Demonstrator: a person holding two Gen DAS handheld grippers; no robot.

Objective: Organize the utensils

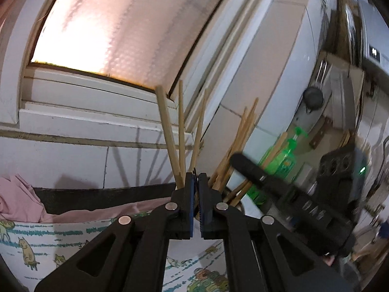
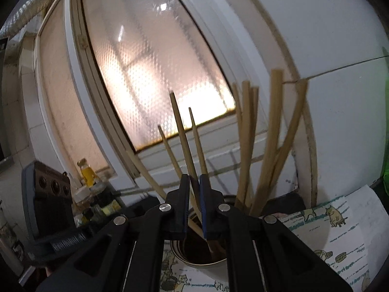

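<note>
Two fisheye views are looking forward along black hand-held grippers, close to a window with frosted glass.

In the left wrist view, the left hand-held gripper is sitting at lower centre with its jaws together and only a thin slit between the blue pads; nothing can be seen clamped there. Just behind its tips, wooden chopsticks are standing upright and fanning outward, some leaning left toward the window, others leaning right against white wall tiles. At right of the frame, the right hand-held gripper is showing as a dark, blurred shape. Behind it a green bottle is standing. A pink cloth is lying at lower left, on a surface covered with a cat-print sheet.

In the right wrist view, the right hand-held gripper is at lower centre, its jaws narrowly apart and closing on one chopstick that is passing between the pads. Below the tips, a round dark cup is holding the chopsticks, which are spreading upward to centre and right. The left hand-held gripper is appearing blurred at lower left, in front of small jars. The cat-print sheet is lying at lower right
</note>
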